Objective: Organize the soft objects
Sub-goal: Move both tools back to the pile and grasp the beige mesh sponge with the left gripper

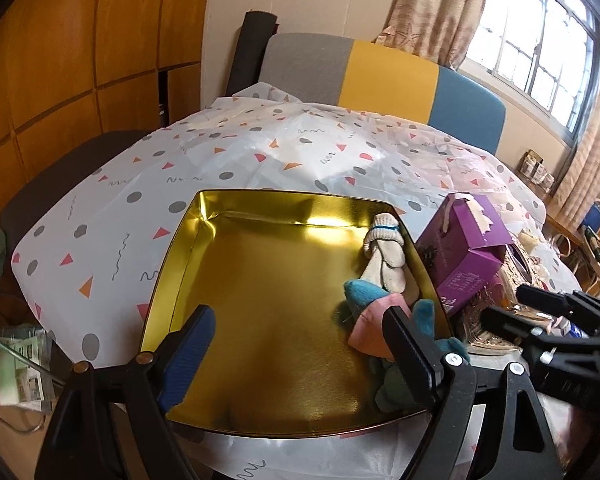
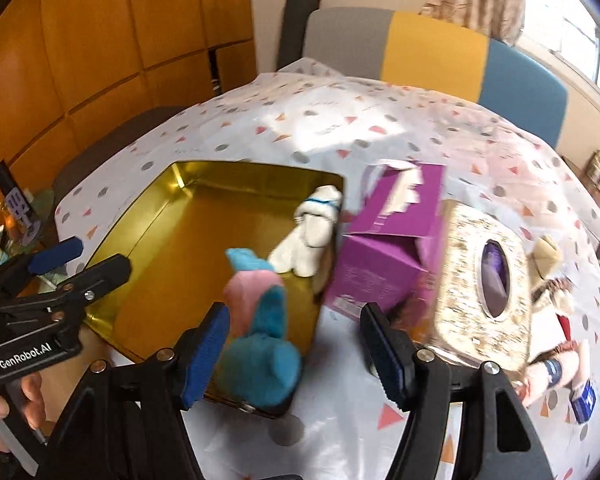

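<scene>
Plush (image 2: 260,344), blue and pink, lies in gold tin (image 2: 168,208) at near right corner, beside white sock (image 2: 312,236). Right gripper (image 2: 296,352) released, jaws apart, nothing pressed. Left gripper (image 1: 300,348) spread wide over tin, empty. Purple box (image 2: 384,256) just right of tin.

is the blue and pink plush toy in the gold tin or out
In. The blue and pink plush toy lies inside the gold metal tin, at its near right corner, beside the white knitted toy.

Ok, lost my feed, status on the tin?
Both grippers open, left, right. Blue-pink plush and white sock in gold tin. Purple box crowds tin's right side.
</scene>
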Demonstrator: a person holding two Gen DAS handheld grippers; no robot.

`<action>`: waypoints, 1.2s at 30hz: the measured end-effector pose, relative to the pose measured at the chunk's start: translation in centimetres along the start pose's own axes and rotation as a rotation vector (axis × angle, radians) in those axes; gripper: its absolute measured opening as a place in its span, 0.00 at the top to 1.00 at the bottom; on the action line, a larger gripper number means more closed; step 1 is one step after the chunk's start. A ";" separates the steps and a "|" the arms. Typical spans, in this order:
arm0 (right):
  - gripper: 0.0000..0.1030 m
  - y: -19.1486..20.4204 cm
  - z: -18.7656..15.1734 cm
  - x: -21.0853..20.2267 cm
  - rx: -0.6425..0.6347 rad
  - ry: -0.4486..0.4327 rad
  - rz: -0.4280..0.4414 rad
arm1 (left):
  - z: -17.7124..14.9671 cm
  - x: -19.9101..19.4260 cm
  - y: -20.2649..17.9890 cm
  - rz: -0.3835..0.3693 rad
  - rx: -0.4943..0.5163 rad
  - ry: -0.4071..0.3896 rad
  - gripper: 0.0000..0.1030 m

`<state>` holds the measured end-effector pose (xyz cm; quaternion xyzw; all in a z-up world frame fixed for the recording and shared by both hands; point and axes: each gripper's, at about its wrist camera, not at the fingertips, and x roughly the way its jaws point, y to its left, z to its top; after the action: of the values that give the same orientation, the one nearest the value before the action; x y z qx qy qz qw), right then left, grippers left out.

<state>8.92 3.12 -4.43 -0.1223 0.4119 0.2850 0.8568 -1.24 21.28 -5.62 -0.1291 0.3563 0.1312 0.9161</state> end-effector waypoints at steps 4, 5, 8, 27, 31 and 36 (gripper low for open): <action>0.33 -3.1 -0.6 -1.4 0.073 -0.034 -0.040 | 0.0 -0.4 -0.9 -0.014 0.027 -0.011 0.15; 0.33 -3.6 -0.7 -1.6 0.085 -0.037 -0.048 | 0.0 -0.5 -1.2 -0.018 0.035 -0.013 0.15; 0.33 -6.2 -1.3 -2.6 0.136 -0.052 -0.090 | 0.0 -0.7 -2.1 -0.026 0.067 -0.018 0.15; 0.33 -22.9 -6.4 -8.0 0.499 -0.110 -0.375 | 0.1 -1.8 -9.0 -0.128 0.266 -0.030 0.15; 0.33 -27.8 -8.4 -8.6 0.605 -0.115 -0.491 | 0.7 -2.4 -11.2 -0.173 0.325 -0.054 0.15; 0.33 -33.0 -11.5 -8.6 0.740 -0.112 -0.591 | 2.1 -2.9 -14.5 -0.236 0.397 -0.072 0.15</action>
<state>16.71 -31.99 -5.84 0.0947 0.3866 -0.1305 0.9080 2.83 8.04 -0.09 0.0176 0.3246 -0.0451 0.9446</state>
